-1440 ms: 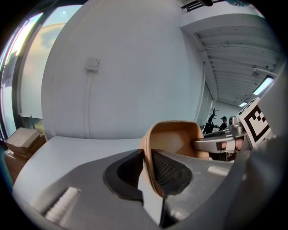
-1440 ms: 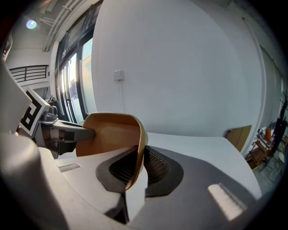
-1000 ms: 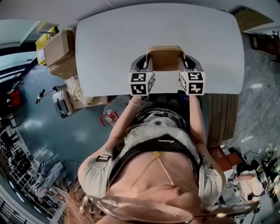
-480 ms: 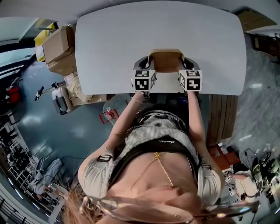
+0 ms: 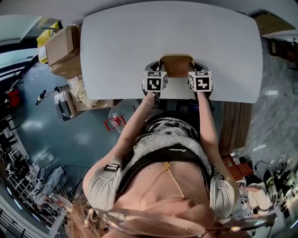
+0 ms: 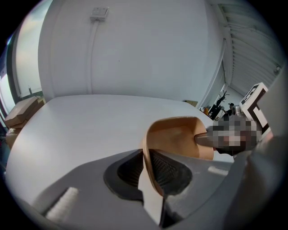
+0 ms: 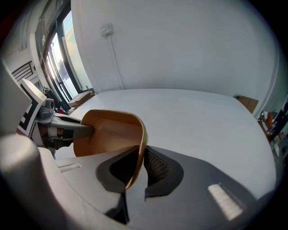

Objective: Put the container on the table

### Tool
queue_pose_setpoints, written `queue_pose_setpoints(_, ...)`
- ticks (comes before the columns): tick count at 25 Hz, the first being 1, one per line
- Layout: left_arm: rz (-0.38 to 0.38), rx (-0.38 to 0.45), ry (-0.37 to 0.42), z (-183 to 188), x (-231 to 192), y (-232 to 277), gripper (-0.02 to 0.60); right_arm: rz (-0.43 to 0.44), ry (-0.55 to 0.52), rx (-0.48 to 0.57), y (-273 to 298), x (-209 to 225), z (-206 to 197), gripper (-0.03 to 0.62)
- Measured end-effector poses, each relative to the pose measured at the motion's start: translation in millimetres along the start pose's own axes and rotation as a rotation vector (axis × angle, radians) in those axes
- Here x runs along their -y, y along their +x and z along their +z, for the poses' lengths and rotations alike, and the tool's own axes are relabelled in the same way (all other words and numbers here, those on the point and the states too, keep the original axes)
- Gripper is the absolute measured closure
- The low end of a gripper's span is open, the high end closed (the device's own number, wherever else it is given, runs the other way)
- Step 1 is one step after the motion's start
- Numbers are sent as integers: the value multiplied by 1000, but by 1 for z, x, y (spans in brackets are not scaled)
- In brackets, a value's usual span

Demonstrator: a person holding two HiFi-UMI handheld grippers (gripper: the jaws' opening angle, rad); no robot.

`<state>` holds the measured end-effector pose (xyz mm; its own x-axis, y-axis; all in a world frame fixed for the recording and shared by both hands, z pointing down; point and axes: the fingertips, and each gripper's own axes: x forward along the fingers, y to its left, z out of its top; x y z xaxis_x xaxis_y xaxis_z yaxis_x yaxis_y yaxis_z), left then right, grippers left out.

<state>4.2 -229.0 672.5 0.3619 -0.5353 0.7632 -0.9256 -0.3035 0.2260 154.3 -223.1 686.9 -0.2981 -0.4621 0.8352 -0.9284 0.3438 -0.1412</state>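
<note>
A shallow brown container (image 5: 176, 66) with rounded corners is held over the near edge of the white table (image 5: 139, 42). My left gripper (image 5: 152, 70) is shut on its left rim, and my right gripper (image 5: 200, 70) is shut on its right rim. In the left gripper view the thin rim (image 6: 146, 157) stands pinched between the dark pads of my left gripper (image 6: 148, 173). The right gripper view shows the container (image 7: 110, 132) the same way, clamped by my right gripper (image 7: 137, 166). Whether its bottom touches the table I cannot tell.
Cardboard boxes (image 5: 60, 46) stand on the floor left of the table, and a wooden crate (image 5: 265, 18) sits at the far right. A clear water jug (image 5: 118, 116) stands by the person's legs. Beyond the table is a white wall with a socket (image 6: 99, 13).
Both grippers and the container have sunk lower towards the table top; the marker cubes look smaller and closer together. Both grips have held.
</note>
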Motion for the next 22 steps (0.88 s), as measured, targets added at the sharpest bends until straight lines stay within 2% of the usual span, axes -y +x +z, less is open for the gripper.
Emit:
queue_pose_setpoints(13, 4, -85, 0, -17, -5, 25, 540, 13, 9, -89, 24, 5, -14, 526)
queue_pose_setpoints(22, 17, -94, -32, -20, -7, 31, 537, 11, 18, -111, 29, 7, -15, 523)
